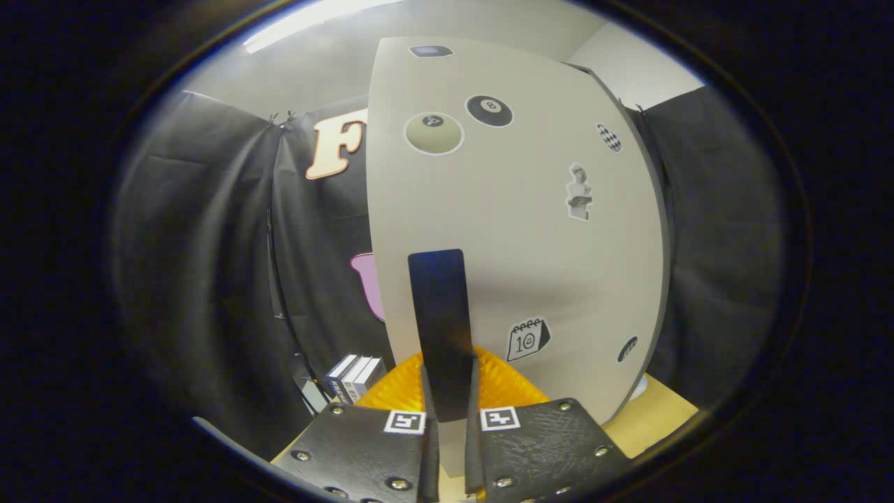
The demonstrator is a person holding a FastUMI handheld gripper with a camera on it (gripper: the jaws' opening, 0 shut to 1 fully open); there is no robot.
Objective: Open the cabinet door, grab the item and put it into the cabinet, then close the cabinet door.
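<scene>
1. gripping the dark flat handle (438, 328), the claw (449, 391) pinched it between both fingers.
2. cabinet door (517, 230) stood just ahead, smooth pale panel dotted with stickers; whether it was ajar i could not tell.
3. judged: opening under way; item, placing and closing remained.
4. ribbed orange object (503, 381) sat under the fingers.

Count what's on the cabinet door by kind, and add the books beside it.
Stickers on the cabinet door: 7
Black handle, clamped by the gripper: 1
Books standing left of the door: 3
Total: 11
</scene>
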